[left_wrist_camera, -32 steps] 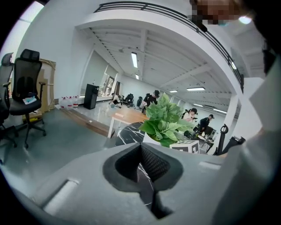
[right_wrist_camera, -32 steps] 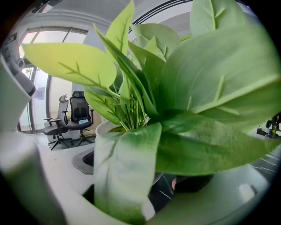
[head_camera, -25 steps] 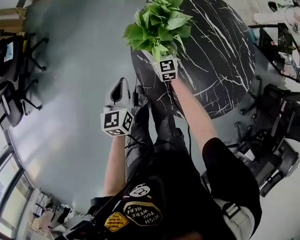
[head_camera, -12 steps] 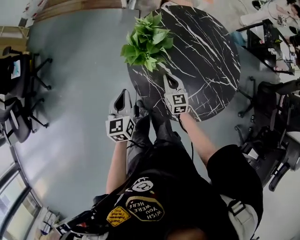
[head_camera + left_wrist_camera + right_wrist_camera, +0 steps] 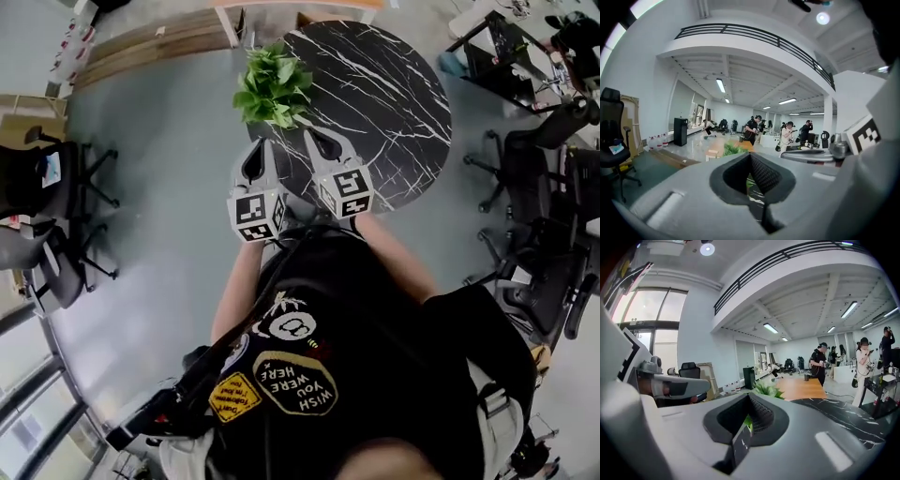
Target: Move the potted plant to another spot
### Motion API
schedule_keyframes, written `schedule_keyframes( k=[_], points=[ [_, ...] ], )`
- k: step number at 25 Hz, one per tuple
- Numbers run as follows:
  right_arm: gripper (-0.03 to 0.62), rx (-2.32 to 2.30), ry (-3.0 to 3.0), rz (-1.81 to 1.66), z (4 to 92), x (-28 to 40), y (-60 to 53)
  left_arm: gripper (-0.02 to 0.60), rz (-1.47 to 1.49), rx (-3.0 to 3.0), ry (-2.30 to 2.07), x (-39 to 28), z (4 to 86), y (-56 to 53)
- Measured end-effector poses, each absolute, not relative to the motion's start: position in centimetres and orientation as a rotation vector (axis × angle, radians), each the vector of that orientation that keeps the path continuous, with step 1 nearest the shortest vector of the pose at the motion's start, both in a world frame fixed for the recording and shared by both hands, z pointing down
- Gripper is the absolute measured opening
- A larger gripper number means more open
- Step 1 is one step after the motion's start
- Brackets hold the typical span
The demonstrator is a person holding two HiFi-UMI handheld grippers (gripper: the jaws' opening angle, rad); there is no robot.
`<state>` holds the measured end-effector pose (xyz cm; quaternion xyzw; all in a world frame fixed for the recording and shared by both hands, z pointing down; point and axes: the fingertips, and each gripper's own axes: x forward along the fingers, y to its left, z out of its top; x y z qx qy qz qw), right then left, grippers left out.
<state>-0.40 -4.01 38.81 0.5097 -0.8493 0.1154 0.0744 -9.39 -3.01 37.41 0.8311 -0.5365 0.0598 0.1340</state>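
Marble table carries the potted plant near its rim. Left gripper and right gripper hover clear of it, jaws pressed together, empty. Placement looks finished; backing away seems all that's left.

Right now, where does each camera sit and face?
Head view: on the person's head, looking steeply down at the potted plant on the marble table; torso, forearms, left gripper and right gripper show.
Left gripper view: rides the left gripper, faces level toward the plant; its shut jaws show, right gripper beside.
Right gripper view: likewise on the right gripper; shut jaws, left gripper beside.
Both gripper views share the plant.
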Motion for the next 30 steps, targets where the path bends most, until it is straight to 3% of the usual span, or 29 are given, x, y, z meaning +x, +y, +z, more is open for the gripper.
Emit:
schedule_keyframes(
  k=[30],
  points=[
    [0.000, 1.493, -2.609, 0.277, 35.0, -0.8, -1.8, 0.005, 0.126, 2.478, -1.580, -6.9, 33.9, -1.5]
  ],
)
